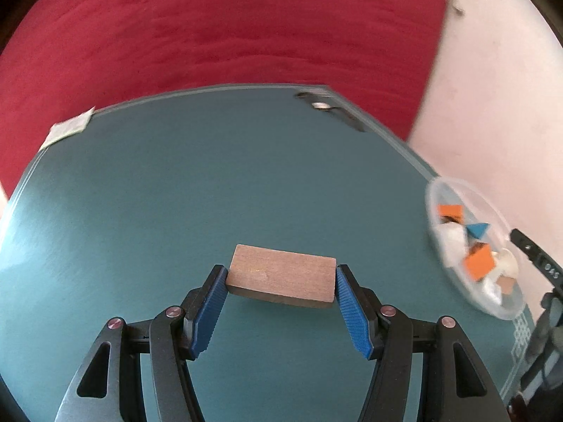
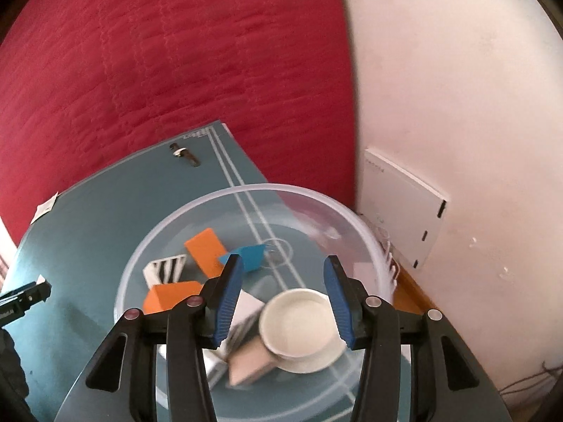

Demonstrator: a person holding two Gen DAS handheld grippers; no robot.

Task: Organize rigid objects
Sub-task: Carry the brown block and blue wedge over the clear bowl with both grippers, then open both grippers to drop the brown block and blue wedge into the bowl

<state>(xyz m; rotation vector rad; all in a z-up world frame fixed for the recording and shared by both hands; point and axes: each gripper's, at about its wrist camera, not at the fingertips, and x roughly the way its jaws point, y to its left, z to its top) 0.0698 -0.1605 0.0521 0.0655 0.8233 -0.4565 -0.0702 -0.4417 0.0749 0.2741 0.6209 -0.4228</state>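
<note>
Left claw (image 1: 281,281) grips wooden block (image 1: 281,274) — pads touching both ends.

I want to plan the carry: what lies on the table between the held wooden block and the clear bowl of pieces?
Only bare teal table mat lies between the flat brown wooden block and the clear plastic bowl, seen in the left wrist view.

The left tool (image 1: 281,281) is a black plastic two-finger frame with blue ribbed pads (image 1: 210,313) lining the inner faces of its fingers. Four round, silvery-pink rivet heads sit on the linkage arms behind the pads, two to each side, and long teardrop cut-outs pierce the outer arms. The right tool (image 2: 283,277) has the same build: black arms, blue ribbed pads (image 2: 338,302), four round rivets, a black crossbar behind the fingers.
</note>
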